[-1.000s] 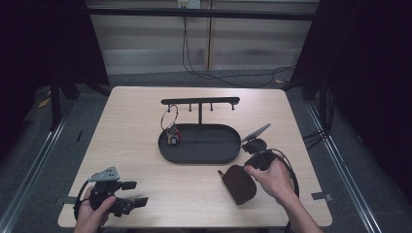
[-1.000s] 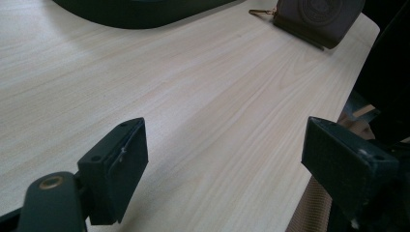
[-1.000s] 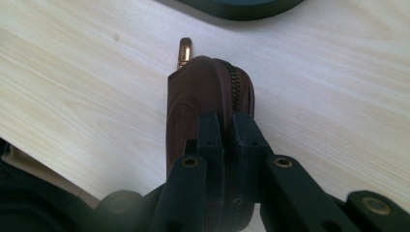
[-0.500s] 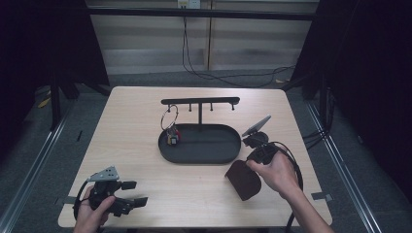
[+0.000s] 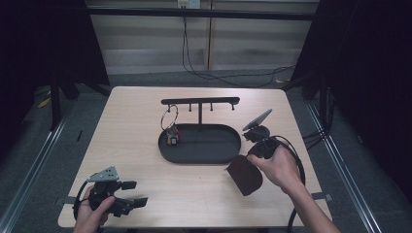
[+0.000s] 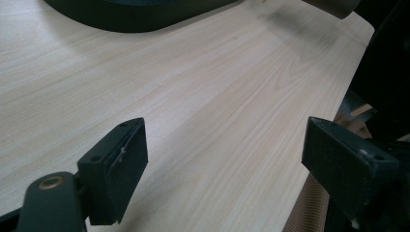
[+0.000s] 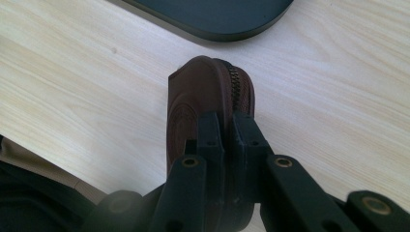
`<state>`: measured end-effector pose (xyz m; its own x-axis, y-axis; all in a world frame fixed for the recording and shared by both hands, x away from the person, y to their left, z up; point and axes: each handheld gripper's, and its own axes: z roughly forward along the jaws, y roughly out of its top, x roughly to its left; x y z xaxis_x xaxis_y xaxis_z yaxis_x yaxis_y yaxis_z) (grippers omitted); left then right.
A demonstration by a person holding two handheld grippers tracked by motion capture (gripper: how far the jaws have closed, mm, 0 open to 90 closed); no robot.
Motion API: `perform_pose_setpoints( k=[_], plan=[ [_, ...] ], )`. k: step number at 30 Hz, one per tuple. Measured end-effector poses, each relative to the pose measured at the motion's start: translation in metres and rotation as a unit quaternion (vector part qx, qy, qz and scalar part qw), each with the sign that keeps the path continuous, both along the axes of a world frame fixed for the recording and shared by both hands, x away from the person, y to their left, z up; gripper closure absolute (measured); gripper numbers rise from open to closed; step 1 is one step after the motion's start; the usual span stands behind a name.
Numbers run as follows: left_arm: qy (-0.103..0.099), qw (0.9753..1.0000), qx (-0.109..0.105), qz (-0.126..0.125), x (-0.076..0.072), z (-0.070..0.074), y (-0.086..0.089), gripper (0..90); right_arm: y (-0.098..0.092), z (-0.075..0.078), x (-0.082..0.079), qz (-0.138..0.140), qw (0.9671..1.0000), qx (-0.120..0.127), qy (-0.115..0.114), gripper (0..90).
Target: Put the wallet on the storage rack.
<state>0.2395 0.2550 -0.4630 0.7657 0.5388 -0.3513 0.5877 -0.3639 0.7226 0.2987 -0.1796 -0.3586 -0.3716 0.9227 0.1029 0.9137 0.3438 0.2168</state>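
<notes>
Clearly brown, round zippered pouch (image 7: 211, 96); right gripper (image 7: 225, 130) clamps it.

The tray (image 5: 204, 154) lies in the middle of the table (image 5: 145, 121), and a rack (image 5: 200, 101) rises from its back part. A key ring (image 5: 169, 121) hangs at the rack's left end, over the tray. The pouch (image 5: 244, 174) is at the tray's front right, in the right tongs (image 5: 253, 154). The left tongs (image 5: 132, 193) sit at the front left corner, well apart from the tray.

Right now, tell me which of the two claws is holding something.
The right claw: its jaws are clamped on the brown zippered pouch. The left claw stands wide open over bare table.
</notes>
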Motion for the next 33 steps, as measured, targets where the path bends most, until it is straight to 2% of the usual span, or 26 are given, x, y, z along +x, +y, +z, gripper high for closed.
perform_pose_setpoints(
  k=[11, 18, 33],
  plan=[
    [-0.002, 1.0, 0.001, -0.003, 0.0, 0.0, 0.0, 16.5, -0.003, 0.01, 0.006, -0.005, 1.0, 0.001, -0.002, 83.4],
    [-0.003, 1.0, 0.003, -0.003, 0.0, 0.0, -0.001, 16.5, -0.002, 0.019, 0.013, -0.004, 0.9999, 0.003, -0.015, 83.3],
    [-0.006, 1.0, 0.004, -0.004, -0.001, 0.001, 0.0, 16.5, 0.003, 0.029, 0.029, -0.007, 0.9999, 0.002, -0.015, 83.3]
  ],
)
